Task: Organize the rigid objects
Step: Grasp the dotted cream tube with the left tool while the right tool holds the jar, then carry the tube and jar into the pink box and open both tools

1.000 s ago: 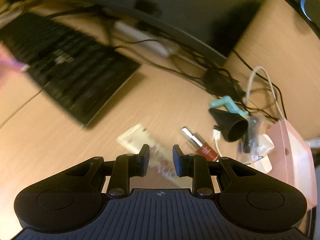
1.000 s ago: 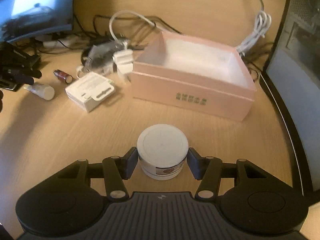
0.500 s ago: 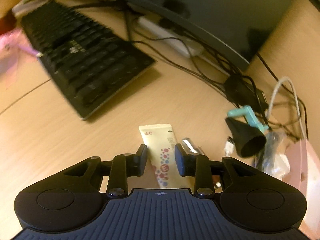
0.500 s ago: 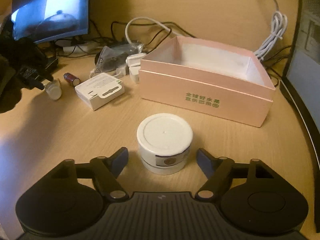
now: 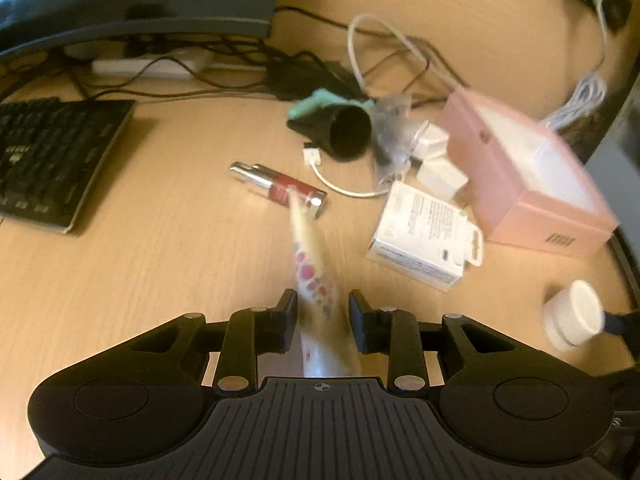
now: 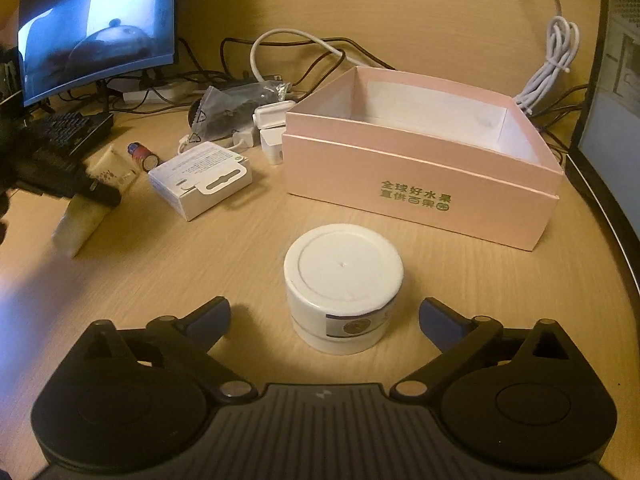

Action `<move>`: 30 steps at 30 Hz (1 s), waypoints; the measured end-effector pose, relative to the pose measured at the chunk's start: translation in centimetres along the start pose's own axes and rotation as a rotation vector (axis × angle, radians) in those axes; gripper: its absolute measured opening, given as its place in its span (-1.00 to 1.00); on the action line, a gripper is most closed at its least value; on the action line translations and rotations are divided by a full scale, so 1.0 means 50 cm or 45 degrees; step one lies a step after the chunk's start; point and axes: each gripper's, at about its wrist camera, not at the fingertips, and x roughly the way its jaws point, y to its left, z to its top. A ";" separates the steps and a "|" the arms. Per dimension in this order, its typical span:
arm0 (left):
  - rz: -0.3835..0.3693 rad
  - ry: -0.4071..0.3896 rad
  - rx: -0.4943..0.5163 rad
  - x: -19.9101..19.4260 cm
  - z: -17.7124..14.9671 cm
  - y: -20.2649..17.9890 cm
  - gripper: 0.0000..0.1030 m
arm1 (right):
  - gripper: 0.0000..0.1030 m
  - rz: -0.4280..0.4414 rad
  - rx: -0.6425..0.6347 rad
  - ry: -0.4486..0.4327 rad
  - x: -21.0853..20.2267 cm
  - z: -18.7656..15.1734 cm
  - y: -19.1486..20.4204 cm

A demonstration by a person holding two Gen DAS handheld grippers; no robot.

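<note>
A cream tube with red dots stands on edge between the fingers of my left gripper. The jaws are closing and grip it. From the right wrist view the tube hangs tilted above the desk in the left gripper, cap end low. A white round jar stands upright on the desk between the fingers of my right gripper. Those jaws are opening wide, and both pads are clear of the jar. The open pink box sits just beyond the jar.
A red and silver bottle, a white carton, a black cone, white chargers and tangled cables lie left of the box. A keyboard and a monitor are at the far left. A coiled white cable lies behind the box.
My left gripper took hold of the tube, rolled and swung right toward the pink box. My right jaws spread away from the jar, which stayed on the desk.
</note>
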 end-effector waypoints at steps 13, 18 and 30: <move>-0.052 -0.037 -0.220 -0.061 0.011 0.067 -0.39 | 1.00 -0.008 0.005 -0.002 -0.001 -0.001 0.002; 0.058 0.059 0.016 -0.013 0.002 -0.014 -0.36 | 1.00 -0.006 0.003 0.002 -0.001 0.000 0.001; 0.094 0.099 0.098 0.017 -0.002 -0.038 -0.40 | 0.98 0.011 -0.013 0.014 -0.003 0.003 -0.001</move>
